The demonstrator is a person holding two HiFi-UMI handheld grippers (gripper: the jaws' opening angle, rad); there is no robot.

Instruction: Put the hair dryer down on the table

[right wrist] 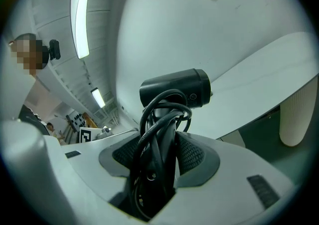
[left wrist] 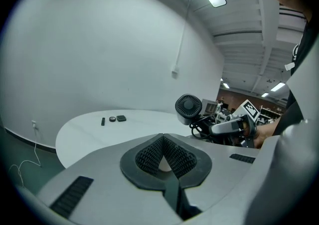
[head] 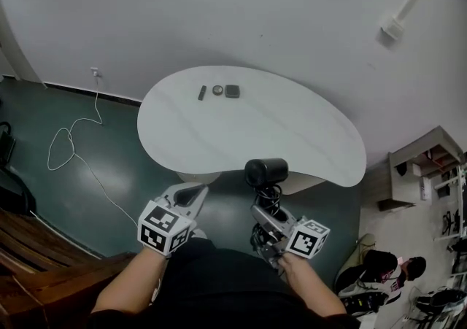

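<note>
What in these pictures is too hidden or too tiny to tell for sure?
- Three small dark items on the table: too small in the head view and left gripper view to identify.
- The hair dryer: in the right gripper view its handle is mostly covered by the coiled cord between the fingers.
- The cord's plug: cannot be picked out of the tangle in any view.
- The table's base: head view, mostly hidden under the top.

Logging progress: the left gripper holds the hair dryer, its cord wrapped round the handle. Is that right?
No: the right gripper holds the hair dryer, as the right gripper view shows. The left gripper is empty. The cord is indeed wrapped round the handle.
</note>
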